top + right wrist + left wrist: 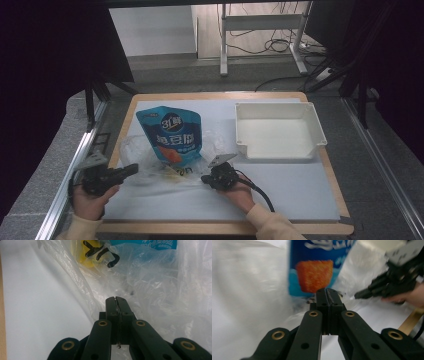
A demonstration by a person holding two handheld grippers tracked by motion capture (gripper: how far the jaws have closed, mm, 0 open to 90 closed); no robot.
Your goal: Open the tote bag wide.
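1. Two forearms in cream sleeves enter from the bottom of the high view, and each hand holds a black gripper above the white mat (300,185).
2. At the left, the left hand (90,200) holds the left gripper (131,169), which points to the right, toward the bag.
3. In the left gripper view, the left gripper (328,293) has its two jaws pressed together with no gap; its tip is at the edge of the clear bag (249,277), but I cannot tell if any film is caught between the jaws.
4. At the right, the right hand (239,192) holds the right gripper (206,179), which points to the left, and a black cable (260,192) trails from it.
5. In the right gripper view, the right gripper (116,301) also has its jaws closed together, and a thin fold of the bag (155,290) seems to be pinched between them.
6. A blue pouch (170,135) with an orange picture stands inside the clear bag (137,155), near the middle of the mat, between the two grippers and a little behind them.
7. A yellow thing with black marks (93,253) shows through the film below the pouch; what it is, I cannot tell.
8. A white tray (315,127) lies on the far right part of the mat, apart from the bag.
9. The mat lies on a wooden table (335,182).
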